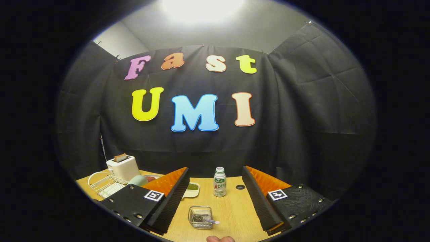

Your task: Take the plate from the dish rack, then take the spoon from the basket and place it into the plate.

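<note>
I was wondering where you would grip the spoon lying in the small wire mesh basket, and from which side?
Probably the light handle end of the spoon, which pokes over the small wire mesh basket's rim on the right. Approach from above with the open gripper; the bowl end sits down behind the basket's walls.

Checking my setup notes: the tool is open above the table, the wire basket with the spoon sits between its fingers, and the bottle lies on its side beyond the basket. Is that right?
Not quite: the gripper view shows the bottle standing upright, not lying on its side. The rest holds: the tool is open above the table, and the wire basket with the spoon sits between its fingers, the bottle beyond it.
</note>
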Action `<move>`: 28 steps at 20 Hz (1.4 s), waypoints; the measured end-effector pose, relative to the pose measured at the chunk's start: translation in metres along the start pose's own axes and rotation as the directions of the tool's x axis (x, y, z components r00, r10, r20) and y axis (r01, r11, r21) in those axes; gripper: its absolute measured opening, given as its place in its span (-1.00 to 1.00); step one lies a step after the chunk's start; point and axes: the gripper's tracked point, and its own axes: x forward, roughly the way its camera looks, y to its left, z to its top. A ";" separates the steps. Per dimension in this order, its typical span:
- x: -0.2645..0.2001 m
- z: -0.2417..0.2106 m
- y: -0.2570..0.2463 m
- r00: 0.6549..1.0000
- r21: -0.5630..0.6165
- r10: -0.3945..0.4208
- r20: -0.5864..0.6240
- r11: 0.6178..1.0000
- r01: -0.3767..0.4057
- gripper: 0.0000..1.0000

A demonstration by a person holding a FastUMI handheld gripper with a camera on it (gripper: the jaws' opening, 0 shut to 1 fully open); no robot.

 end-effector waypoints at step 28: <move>0.079 -0.094 0.222 0.747 0.193 0.247 -0.617 0.968 -0.161 0.95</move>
